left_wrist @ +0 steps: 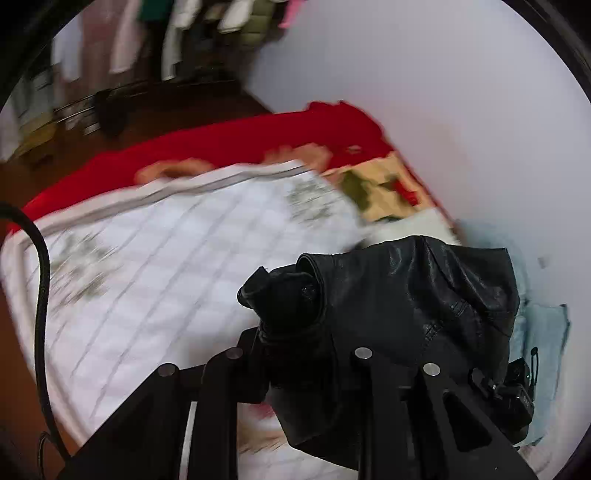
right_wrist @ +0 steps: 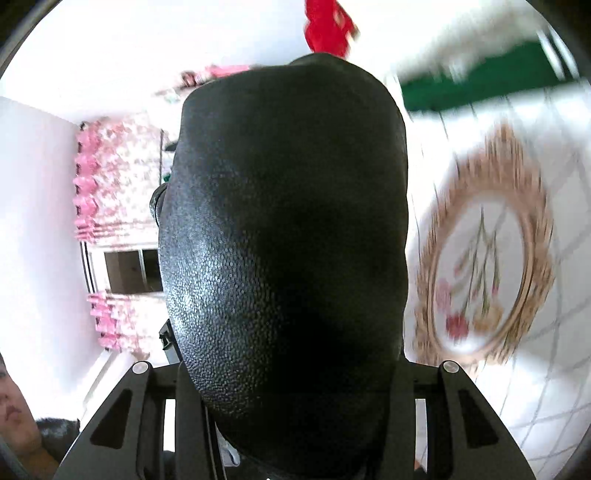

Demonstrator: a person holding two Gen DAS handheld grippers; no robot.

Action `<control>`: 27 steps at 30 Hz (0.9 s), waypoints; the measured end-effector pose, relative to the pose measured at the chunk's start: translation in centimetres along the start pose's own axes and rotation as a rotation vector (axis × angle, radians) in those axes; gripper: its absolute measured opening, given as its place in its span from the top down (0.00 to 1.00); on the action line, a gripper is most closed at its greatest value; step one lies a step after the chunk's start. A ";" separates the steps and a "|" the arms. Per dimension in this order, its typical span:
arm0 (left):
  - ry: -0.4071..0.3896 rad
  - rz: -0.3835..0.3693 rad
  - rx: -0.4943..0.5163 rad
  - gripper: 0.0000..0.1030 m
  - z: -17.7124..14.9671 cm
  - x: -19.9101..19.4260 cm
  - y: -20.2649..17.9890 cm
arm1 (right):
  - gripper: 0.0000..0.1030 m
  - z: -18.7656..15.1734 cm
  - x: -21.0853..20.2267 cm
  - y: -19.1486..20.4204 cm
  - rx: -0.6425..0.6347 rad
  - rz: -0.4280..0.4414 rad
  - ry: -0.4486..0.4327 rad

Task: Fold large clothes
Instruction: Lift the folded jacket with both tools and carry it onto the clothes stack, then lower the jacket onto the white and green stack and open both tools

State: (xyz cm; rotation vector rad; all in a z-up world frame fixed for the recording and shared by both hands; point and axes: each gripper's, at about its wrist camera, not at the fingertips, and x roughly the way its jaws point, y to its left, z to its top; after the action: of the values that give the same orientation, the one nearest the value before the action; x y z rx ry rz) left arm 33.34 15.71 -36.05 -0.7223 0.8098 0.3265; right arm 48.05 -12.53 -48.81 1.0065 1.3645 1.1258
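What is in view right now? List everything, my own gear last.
jacket: 1, black leather, bunched in both grippers, above the quilt
quilt: 1, white with grid lines and floral wreaths, spread on the bed
sheet: 1, red, under the quilt at the far edge
pillow: 1, cream with floral print, by the wall
cloth: 1, light blue, beside the jacket near the wall
hanging clothes: several, mixed colours, blurred, far side of the room
curtains: pink, around a window
left gripper: black, shut on jacket
right gripper: black, fingertips hidden by jacket
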 end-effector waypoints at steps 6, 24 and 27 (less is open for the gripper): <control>-0.011 -0.098 0.066 0.81 6.1 6.8 -9.3 | 0.55 10.6 -8.3 2.8 -0.035 -0.010 -0.105; 0.231 -0.072 0.195 0.59 11.1 33.0 -16.9 | 0.44 40.5 -15.3 -5.3 0.130 -0.217 -0.094; 0.224 -0.052 0.250 0.46 11.2 32.0 -17.2 | 0.37 40.5 -15.3 -3.4 0.085 -0.300 -0.081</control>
State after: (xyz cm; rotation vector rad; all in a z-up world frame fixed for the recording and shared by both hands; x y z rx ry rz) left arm 69.52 11.09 -46.99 -0.5489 1.0214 0.0949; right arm 89.86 -24.31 -49.27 0.8634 1.4517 0.8014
